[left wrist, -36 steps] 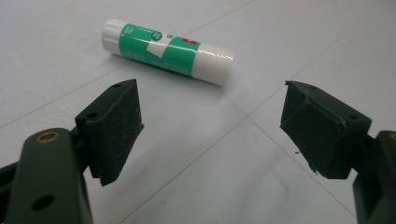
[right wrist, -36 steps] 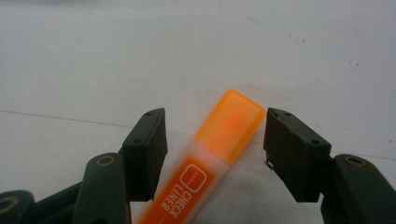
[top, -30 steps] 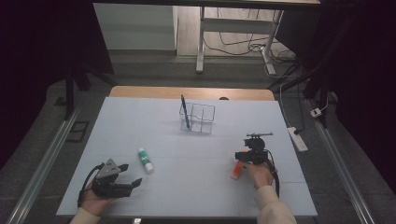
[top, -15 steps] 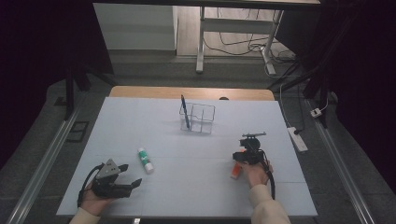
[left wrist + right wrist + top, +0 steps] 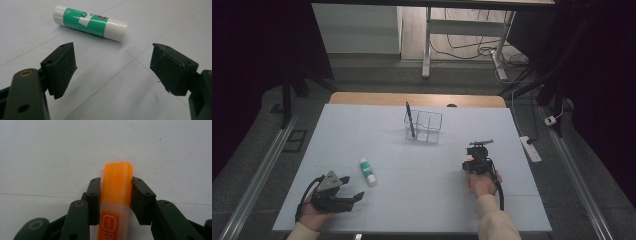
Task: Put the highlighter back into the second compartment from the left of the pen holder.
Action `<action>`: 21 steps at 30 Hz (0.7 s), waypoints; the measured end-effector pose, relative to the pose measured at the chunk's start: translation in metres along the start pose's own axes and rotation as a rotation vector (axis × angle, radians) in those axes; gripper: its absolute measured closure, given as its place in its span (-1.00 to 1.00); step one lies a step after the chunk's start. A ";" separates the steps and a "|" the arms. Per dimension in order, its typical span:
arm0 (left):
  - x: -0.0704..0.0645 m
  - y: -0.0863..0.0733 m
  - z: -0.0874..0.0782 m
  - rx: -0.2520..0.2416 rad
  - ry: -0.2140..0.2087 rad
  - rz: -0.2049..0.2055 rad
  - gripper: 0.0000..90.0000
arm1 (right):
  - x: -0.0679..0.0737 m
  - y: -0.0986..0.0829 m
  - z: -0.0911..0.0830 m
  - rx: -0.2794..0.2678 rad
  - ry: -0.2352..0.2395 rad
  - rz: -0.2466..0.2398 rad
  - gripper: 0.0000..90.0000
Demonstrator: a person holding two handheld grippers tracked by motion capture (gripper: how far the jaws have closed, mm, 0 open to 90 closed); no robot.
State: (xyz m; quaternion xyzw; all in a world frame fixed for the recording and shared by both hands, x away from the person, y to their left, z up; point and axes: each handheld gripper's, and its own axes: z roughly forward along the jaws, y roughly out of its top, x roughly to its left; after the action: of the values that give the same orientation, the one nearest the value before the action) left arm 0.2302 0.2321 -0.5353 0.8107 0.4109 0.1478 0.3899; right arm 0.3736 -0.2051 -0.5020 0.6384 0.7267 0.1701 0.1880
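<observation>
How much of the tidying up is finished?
Probably one third. A blue pen already stands in the clear wire holder. The right hand-held gripper is shut on an orange highlighter. The green-and-white glue stick lies on the table, ahead of the open left hand-held gripper.

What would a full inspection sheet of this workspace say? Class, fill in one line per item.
Surface: pale blue table, faint grid lines.
Job's things: orange highlighter between the right gripper's jaws; green-and-white glue stick lying flat; wire holder with a blue pen standing in it.
Clutter: nothing seen.
Grippers: left gripper open, short of the glue stick; right gripper shut on the highlighter.
Cables: one trails from the right gripper; more on the floor.
Surroundings: power strip on the floor, desk legs beyond, dark.
</observation>
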 end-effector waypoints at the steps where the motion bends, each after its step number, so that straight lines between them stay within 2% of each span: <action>1: 0.000 0.000 0.000 0.000 0.000 0.000 -0.54 | 0.000 0.001 0.000 0.001 -0.001 -0.002 0.41; 6: 0.001 0.000 0.000 -0.001 0.002 -0.002 -0.54 | -0.001 0.002 -0.001 -0.005 0.026 -0.017 0.43; 17: 0.001 0.000 0.000 0.002 0.012 -0.005 -0.54 | -0.006 0.004 -0.016 -0.057 0.096 -0.064 0.44; 21: 0.002 0.000 0.001 0.004 0.017 -0.008 -0.54 | -0.010 0.003 -0.023 -0.086 0.126 -0.067 0.44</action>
State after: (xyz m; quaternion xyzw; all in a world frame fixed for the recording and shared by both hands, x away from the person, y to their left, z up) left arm 0.2320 0.2328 -0.5361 0.8086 0.4176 0.1522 0.3856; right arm 0.3663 -0.2146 -0.4802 0.5932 0.7501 0.2345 0.1745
